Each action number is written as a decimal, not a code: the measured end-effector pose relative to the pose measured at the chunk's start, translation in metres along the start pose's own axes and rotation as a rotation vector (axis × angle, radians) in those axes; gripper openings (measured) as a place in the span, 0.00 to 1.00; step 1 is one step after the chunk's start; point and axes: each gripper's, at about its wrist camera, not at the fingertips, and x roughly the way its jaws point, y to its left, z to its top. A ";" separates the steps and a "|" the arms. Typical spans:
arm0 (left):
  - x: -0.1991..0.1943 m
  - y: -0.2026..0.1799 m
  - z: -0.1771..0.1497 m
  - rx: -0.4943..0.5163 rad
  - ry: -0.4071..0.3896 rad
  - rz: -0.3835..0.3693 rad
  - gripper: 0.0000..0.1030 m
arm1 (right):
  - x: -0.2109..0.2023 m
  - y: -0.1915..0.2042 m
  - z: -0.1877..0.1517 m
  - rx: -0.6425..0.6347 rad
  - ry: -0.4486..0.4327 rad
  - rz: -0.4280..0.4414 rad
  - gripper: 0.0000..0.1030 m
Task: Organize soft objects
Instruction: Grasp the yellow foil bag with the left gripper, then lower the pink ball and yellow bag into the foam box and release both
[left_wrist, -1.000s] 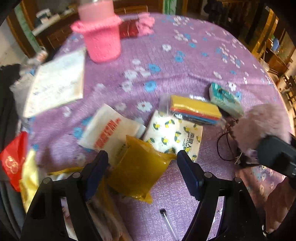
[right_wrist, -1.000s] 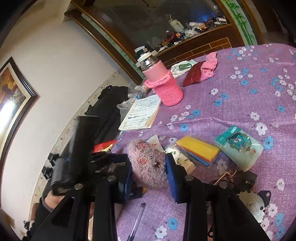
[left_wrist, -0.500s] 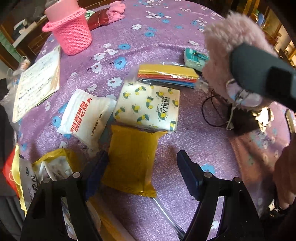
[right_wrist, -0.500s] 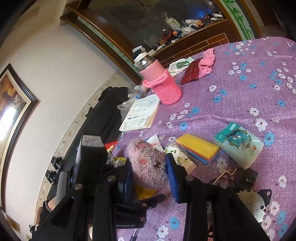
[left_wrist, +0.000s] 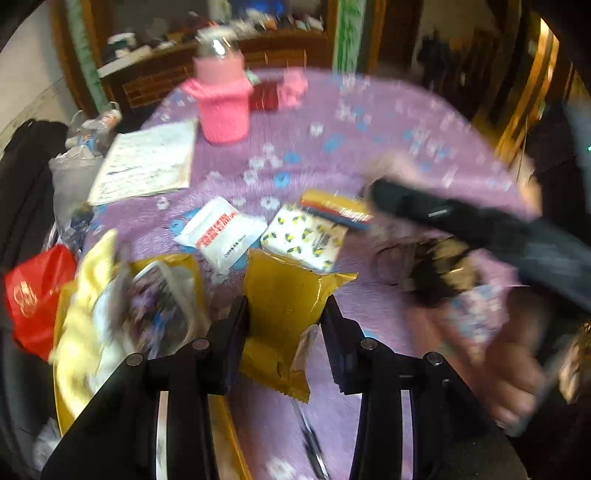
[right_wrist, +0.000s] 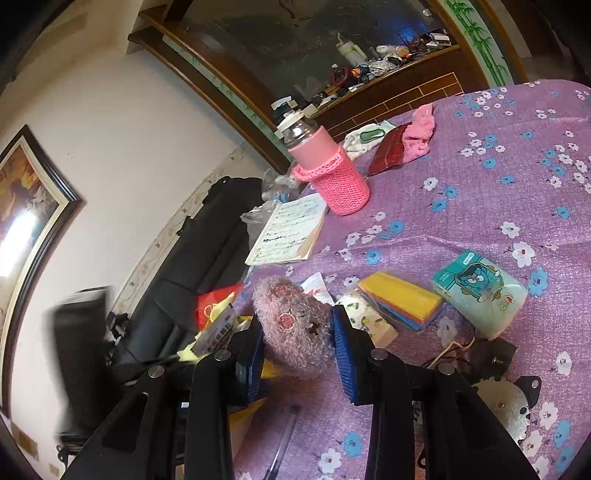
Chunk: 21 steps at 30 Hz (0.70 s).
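My left gripper (left_wrist: 286, 314) is shut on a yellow soft packet (left_wrist: 284, 295) and holds it above the purple flowered tablecloth (left_wrist: 332, 155). My right gripper (right_wrist: 297, 332) is shut on a fluffy pink plush toy (right_wrist: 291, 325), held above the table. Behind the yellow packet lie a white packet with red print (left_wrist: 221, 236), a lemon-print tissue pack (left_wrist: 306, 236) and a stack of coloured cloths (right_wrist: 402, 299). A teal tissue pack (right_wrist: 480, 291) lies to the right in the right wrist view. The left wrist view is blurred by motion.
A pink bottle in a knitted sleeve (right_wrist: 328, 170) stands at the back, a notebook (right_wrist: 288, 232) beside it. A red bag (left_wrist: 37, 295) and yellow bags (left_wrist: 85, 314) lie at the left edge. A pen (right_wrist: 280, 443) and cables (right_wrist: 454, 350) lie near me.
My left gripper has closed on the yellow packet and lifted it, tilting up fast. My right gripper still holds the plush toy, nearly still.
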 end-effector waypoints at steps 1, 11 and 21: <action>-0.011 0.005 -0.002 -0.021 -0.018 -0.004 0.36 | 0.000 0.001 -0.001 -0.004 0.003 0.004 0.33; -0.082 0.125 -0.077 -0.459 -0.137 0.105 0.36 | 0.012 0.039 -0.021 -0.120 0.046 0.050 0.33; -0.063 0.151 -0.122 -0.551 -0.097 0.149 0.36 | 0.053 0.147 -0.072 -0.343 0.239 0.195 0.36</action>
